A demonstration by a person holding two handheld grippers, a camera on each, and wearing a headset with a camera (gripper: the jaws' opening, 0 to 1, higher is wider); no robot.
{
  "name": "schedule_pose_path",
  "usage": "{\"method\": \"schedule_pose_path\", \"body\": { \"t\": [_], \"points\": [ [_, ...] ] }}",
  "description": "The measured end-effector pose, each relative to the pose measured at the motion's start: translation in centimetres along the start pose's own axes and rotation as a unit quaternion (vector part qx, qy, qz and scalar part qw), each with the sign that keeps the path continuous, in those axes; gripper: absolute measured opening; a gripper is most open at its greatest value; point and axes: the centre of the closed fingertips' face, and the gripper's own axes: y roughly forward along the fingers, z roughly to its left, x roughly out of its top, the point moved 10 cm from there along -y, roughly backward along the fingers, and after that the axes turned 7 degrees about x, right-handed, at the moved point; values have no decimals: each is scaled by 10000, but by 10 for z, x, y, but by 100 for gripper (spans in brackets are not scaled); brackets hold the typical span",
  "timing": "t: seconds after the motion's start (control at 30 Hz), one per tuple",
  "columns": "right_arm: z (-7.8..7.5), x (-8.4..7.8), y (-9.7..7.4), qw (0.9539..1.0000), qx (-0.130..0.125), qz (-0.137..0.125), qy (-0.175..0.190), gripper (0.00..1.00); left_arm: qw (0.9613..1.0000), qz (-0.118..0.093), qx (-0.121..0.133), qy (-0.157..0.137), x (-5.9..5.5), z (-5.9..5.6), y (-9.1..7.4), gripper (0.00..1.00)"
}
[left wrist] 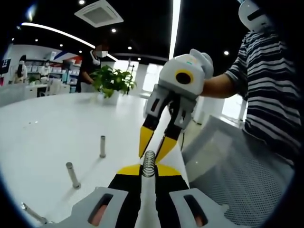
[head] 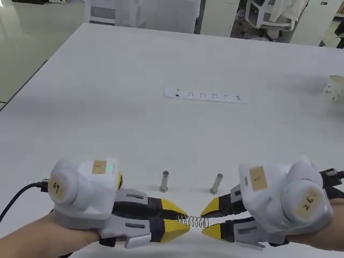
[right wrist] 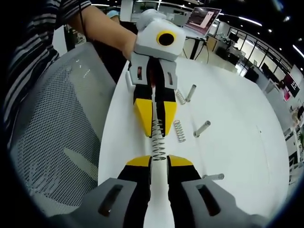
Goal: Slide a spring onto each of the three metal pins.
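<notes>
A thin metal spring (head: pixel 193 220) hangs level over the table's near edge, between my two grippers. My left gripper (head: pixel 183 221) is shut on one end of the spring (left wrist: pixel 149 164). My right gripper (head: pixel 209 220) faces it with its jaws open around the other end of the spring (right wrist: pixel 158 140). Just behind the jaws, two short metal pins (head: pixel 164 181) (head: pixel 216 183) stand upright on the white table. The left gripper view has a third pin (left wrist: pixel 31 213) at its lower left. In the right gripper view, two loose springs (right wrist: pixel 178 130) (right wrist: pixel 180 96) lie on the table by the pins.
A white power strip (head: pixel 207 96) lies across the middle of the table (head: pixel 107 107). A pale cup-like thing (head: pixel 336 87) stands at the far right. A mesh chair (right wrist: pixel 52 118) is close under the table's near edge. A potted plant (left wrist: pixel 111 80) stands far off.
</notes>
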Motion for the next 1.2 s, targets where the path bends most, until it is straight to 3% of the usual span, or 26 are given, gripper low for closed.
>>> {"method": "schedule_pose_path", "body": {
  "t": [0.63,0.87,1.03,1.2],
  "points": [
    [2,5,-8,9992,-114,-298,-235,7,10000,27,11,-67,0,0,-4,2],
    [2,9,-12,9987,-50,-462,-186,7,10000,91,2,-24,-2,0,-4,2],
    [-1,15,-16,9953,121,-932,214,7,9999,158,-6,12,-3,-1,-5,2],
    [-3,21,-20,9903,100,-1316,445,7,9999,122,22,74,-2,0,-4,2]
  ]
}}
